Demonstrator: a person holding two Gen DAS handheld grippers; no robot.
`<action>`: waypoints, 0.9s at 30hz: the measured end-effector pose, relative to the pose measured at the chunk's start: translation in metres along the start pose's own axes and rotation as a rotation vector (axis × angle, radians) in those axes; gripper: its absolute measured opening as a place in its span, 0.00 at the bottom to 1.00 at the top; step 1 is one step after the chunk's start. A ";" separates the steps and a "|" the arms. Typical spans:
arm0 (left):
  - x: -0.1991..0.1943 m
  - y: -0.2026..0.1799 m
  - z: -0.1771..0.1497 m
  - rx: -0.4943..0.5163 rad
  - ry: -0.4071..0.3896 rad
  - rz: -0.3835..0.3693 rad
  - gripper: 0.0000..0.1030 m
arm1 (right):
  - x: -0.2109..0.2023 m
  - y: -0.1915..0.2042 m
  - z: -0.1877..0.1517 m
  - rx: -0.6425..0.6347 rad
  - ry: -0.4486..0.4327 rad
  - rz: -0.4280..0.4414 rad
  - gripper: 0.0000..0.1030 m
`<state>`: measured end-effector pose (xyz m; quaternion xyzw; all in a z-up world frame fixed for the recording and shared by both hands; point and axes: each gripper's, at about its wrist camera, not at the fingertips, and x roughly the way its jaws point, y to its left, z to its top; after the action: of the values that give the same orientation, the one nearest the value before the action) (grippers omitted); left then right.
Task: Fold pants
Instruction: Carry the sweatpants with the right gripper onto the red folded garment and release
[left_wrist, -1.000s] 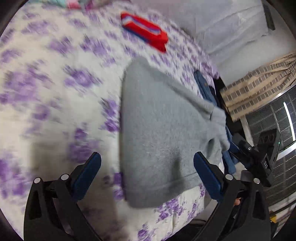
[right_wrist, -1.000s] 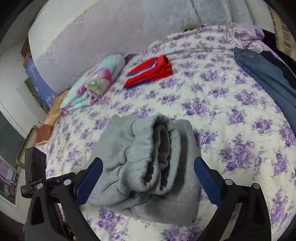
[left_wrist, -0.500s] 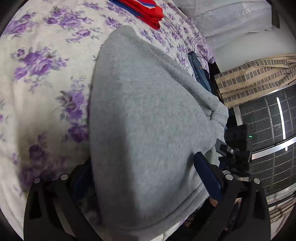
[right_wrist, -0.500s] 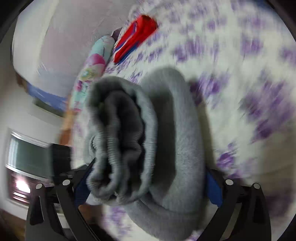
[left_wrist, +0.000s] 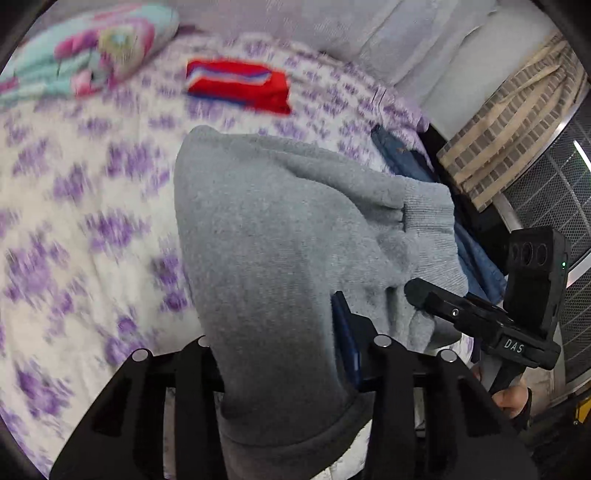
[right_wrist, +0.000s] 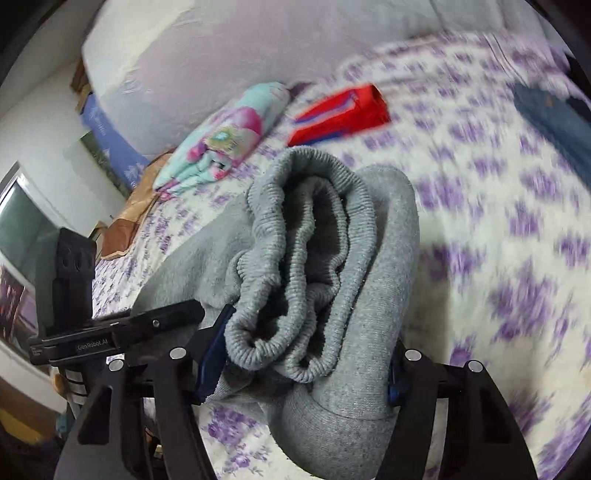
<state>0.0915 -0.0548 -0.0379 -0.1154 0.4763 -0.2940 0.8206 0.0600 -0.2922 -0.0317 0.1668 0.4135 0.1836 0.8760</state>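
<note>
The folded grey pants (left_wrist: 273, 236) lie bunched on the flowered bed. My left gripper (left_wrist: 280, 354) is shut on one end of the bundle, with grey cloth filling the space between its blue pads. My right gripper (right_wrist: 299, 362) is shut on the other end, where the ribbed waistband (right_wrist: 295, 258) bulges up between the pads. The right gripper's body (left_wrist: 517, 314) shows in the left wrist view beyond the pants, and the left gripper's body (right_wrist: 92, 325) shows at the left of the right wrist view.
A folded red garment (left_wrist: 240, 85) and a rolled turquoise-pink floral item (left_wrist: 92, 55) lie farther up the bedspread (left_wrist: 74, 184). Blue jeans (left_wrist: 406, 162) lie at the bed's right edge. A white headboard cushion (right_wrist: 221, 55) stands behind. A checked curtain (left_wrist: 509, 122) hangs at the right.
Both grippers have closed on the grey pants, one at each end. The bundle now looks raised a little, and the bedspread is blurred by motion.
</note>
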 end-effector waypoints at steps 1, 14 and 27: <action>-0.004 0.000 0.014 0.003 -0.002 0.000 0.39 | 0.000 0.000 0.013 -0.007 0.003 0.013 0.65; 0.104 0.072 0.350 -0.027 -0.018 0.104 0.42 | 0.157 -0.062 0.330 -0.040 -0.062 0.003 0.65; 0.214 0.189 0.379 -0.147 0.010 -0.018 0.74 | 0.268 -0.148 0.354 0.065 0.038 0.074 0.93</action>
<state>0.5639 -0.0649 -0.0822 -0.1781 0.4998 -0.2663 0.8047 0.5239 -0.3480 -0.0618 0.2069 0.4295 0.2057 0.8546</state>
